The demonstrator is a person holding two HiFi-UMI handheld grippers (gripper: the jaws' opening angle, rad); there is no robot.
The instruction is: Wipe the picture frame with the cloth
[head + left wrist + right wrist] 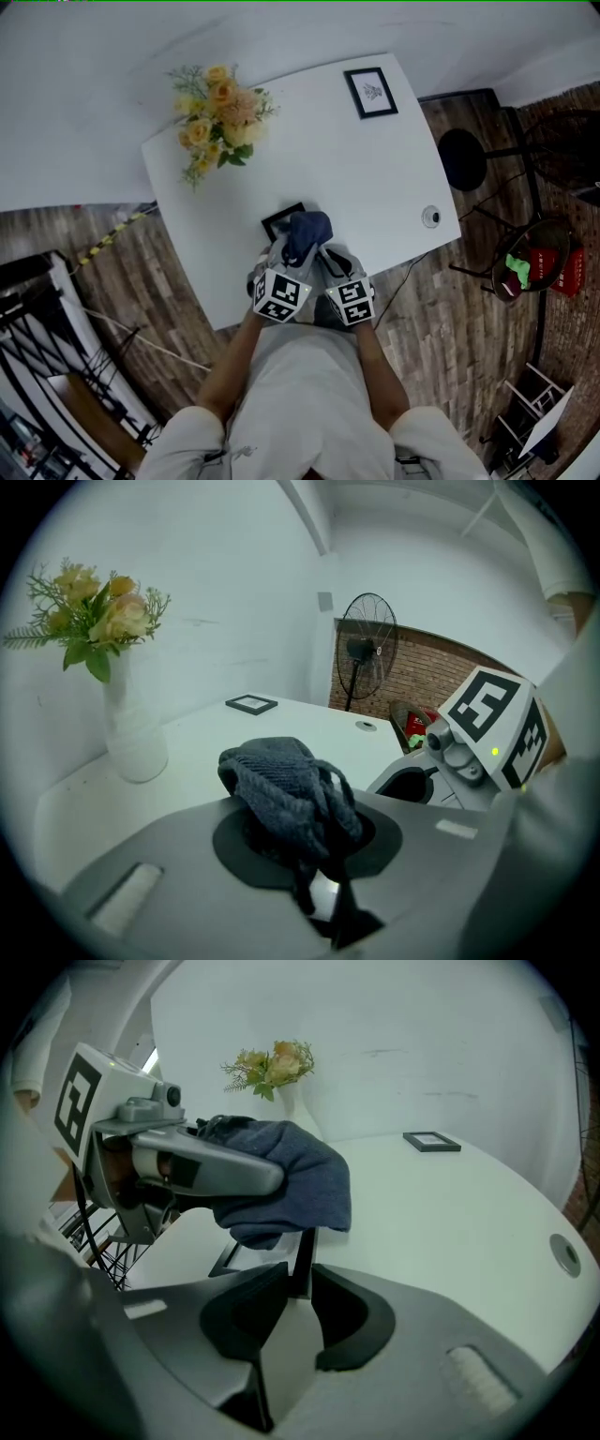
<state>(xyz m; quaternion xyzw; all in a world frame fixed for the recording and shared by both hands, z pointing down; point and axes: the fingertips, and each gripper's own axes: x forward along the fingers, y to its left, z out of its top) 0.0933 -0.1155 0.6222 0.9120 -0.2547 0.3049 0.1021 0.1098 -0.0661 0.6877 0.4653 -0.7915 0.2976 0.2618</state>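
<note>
A small black picture frame (282, 219) is tilted up off the white table (375, 169) near its front edge. My right gripper (320, 249) is shut on the frame's thin edge (304, 1252), which stands between its jaws (298, 1283). A bunched blue-grey cloth (307, 232) lies over the top of the frame. My left gripper (293, 247) is shut on that cloth (286, 794), which fills and overflows its jaws (314, 874). In the right gripper view the cloth (295, 1185) hangs from the left gripper (202, 1168) and hides most of the frame.
A second black frame (371, 92) lies flat at the table's far right corner. A vase of yellow flowers (217, 117) stands at the far left. A round grommet (430, 217) sits near the right edge. A black stool (464, 159) and chairs stand right of the table.
</note>
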